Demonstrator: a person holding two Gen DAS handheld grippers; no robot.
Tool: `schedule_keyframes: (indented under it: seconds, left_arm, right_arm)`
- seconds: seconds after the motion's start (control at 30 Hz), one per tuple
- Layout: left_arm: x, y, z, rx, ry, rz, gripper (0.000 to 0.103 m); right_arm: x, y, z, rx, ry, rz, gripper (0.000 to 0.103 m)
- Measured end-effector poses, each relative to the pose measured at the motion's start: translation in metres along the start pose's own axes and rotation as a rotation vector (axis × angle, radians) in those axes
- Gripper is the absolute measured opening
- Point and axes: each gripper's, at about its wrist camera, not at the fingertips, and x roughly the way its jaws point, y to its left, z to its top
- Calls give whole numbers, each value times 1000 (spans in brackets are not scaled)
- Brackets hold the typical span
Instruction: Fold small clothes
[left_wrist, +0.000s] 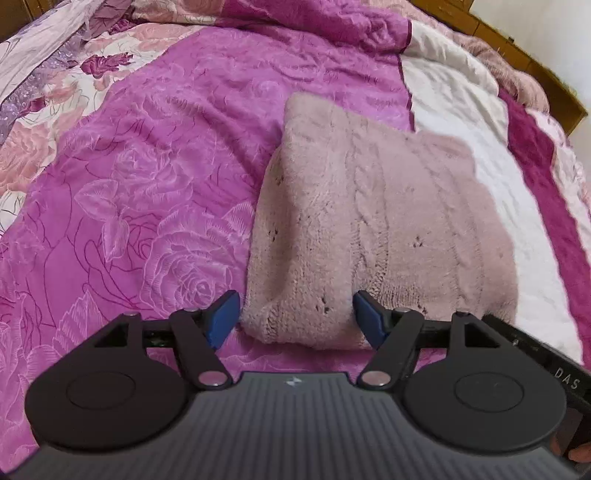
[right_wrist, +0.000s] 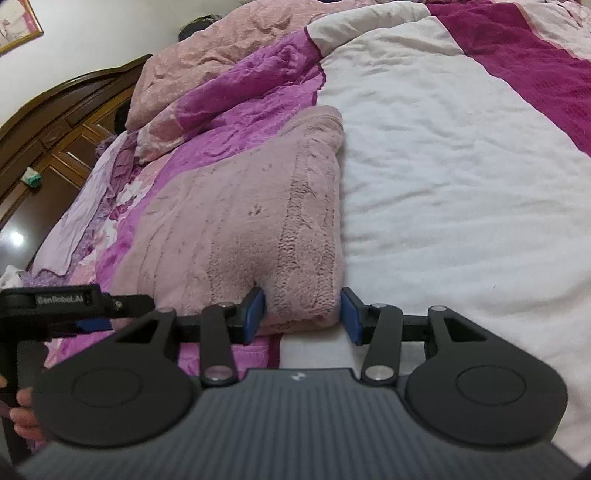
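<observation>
now your left gripper (left_wrist: 293, 317) and right gripper (right_wrist: 303, 314) straddle the near corners of the pink knit sweater (left_wrist: 376, 229) lying on the bedspread (left_wrist: 147, 166), jaws apart; close on both layers evenly before you lift.

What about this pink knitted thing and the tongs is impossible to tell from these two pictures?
- Pink knit garment: its type and any sleeves are folded out of sight, both views.
- Its underside: hidden against the bedspread.
- Left tongs and right tongs: open astride the near edge; whether the pads press the knit is unclear.
- Hands: cut off by frame edges.
</observation>
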Motion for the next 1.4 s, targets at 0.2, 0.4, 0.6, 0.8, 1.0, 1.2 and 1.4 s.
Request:
schedule_keyframes:
  seconds: [0.2,0.4,0.6,0.8,1.0,1.2,1.4]
  left_arm:
    - [-10,2,21,-59,-68,-13,82]
    - [14,11,33,-149,-34,-48,87]
    - [30,18,27,-193,-36,-61,96]
    - [40,24,28,-210,-49,-111,99]
    - [57,34,27,-265,-55,-260,97]
    - [66,41,25,-433,-57,-423,55]
    - [53,29,21,-467,-79,-483,49]
  right_arm:
    - [-11,-21,24,93,-79,34,80]
    - [15,-38,44,135,-9,92,80]
    - [37,-42,45,149,37,153,80]
    - [52,-45,48,207,69,235,79]
    - [73,-30,49,163,108,292,78]
    - [75,-16,64,176,95,337,48]
    - [46,6,98,139,73,379,44]
